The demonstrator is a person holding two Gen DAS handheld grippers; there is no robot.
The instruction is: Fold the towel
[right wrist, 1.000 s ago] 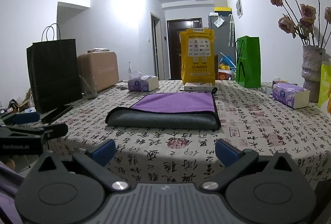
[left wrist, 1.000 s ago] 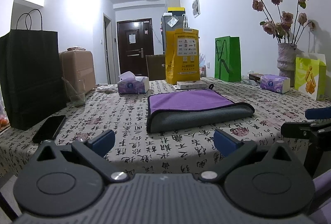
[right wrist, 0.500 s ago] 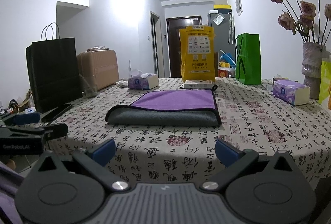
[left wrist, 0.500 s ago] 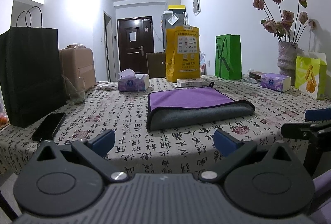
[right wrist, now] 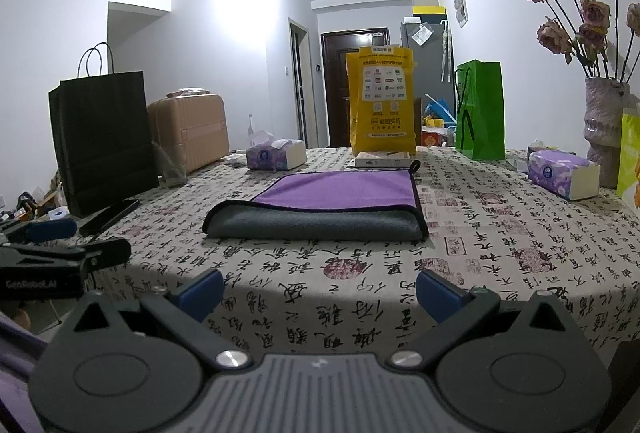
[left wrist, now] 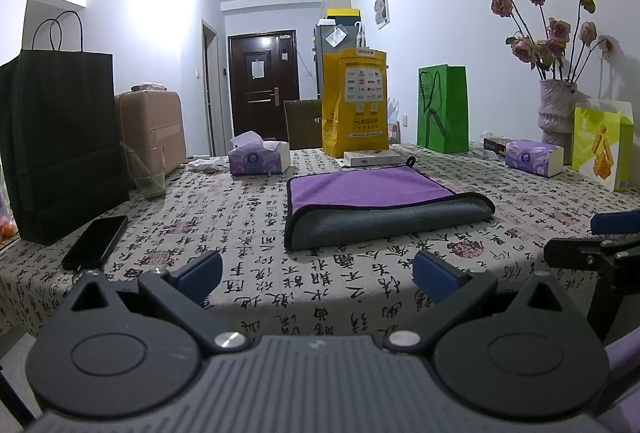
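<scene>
Towel [left wrist: 376, 199] lies mid-surface [left wrist: 256, 233], already folded over: purple face up, grey fold toward the cameras. Left gripper [left wrist: 317, 275] and right gripper [right wrist: 319, 293] both spread, holding nothing, at the near edge, well apart from the towel. Looks like a pause between folds or the finish. Another fold would need both reaching in for an edge. "GenRobot.AI" readable on left gripper's side; yellow bag [right wrist: 381, 101] print too small, probably pharmacy-delivery branding.

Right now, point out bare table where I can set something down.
Free: the printed tablecloth between the folded purple-and-grey towel and the near edge, and right of the towel. Crowded: the far edge with bags, and left by the black phone.
</scene>
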